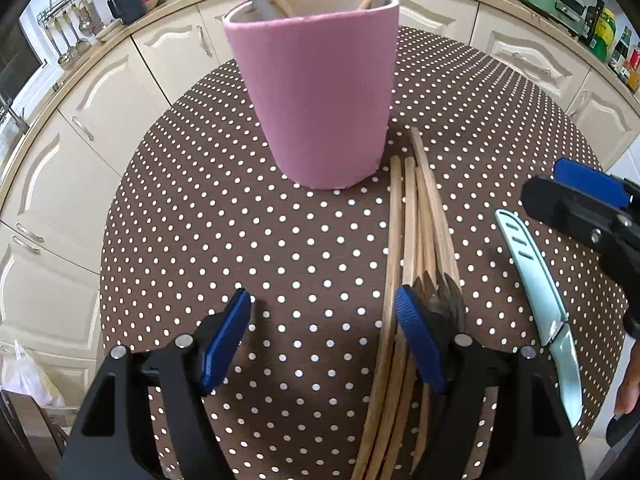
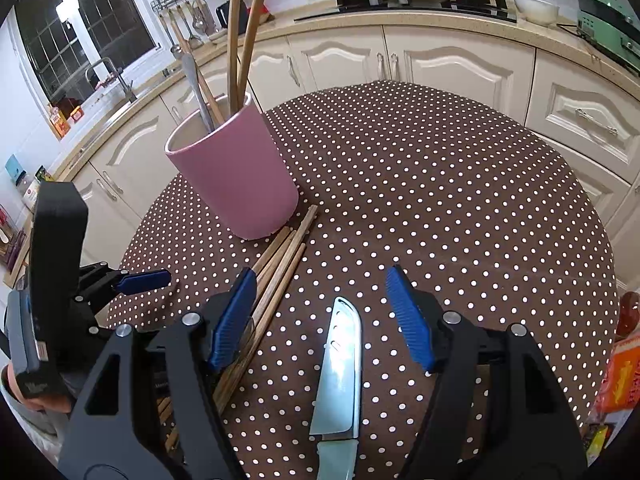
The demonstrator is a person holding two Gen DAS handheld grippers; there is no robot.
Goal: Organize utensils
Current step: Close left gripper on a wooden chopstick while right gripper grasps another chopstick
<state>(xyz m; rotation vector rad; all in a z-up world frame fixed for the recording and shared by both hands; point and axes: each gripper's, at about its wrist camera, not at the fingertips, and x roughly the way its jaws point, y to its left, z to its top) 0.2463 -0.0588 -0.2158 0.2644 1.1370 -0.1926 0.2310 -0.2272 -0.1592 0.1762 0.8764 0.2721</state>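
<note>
A pink cup point(image 1: 312, 100) point(image 2: 236, 176) stands on the brown dotted tablecloth point(image 1: 200, 220) and holds wooden handles and a grey metal utensil. Several wooden utensils point(image 1: 416, 248) point(image 2: 280, 272) lie in a bundle just right of the cup. My left gripper point(image 1: 324, 336) is open low over the cloth; its right finger point(image 1: 420, 340) sits over the bundle, and bare cloth lies between the pads. A pale blue knife point(image 1: 536, 292) point(image 2: 340, 360) lies flat on the cloth. My right gripper point(image 2: 322, 320) is open and straddles the knife blade, its pads apart from it.
The table is round, and its far edge point(image 2: 500, 120) drops off toward cream kitchen cabinets point(image 2: 460, 68). An orange packet point(image 2: 620, 384) sits at the right edge. The two grippers are close side by side, the left gripper point(image 2: 140, 280) just left of the right one.
</note>
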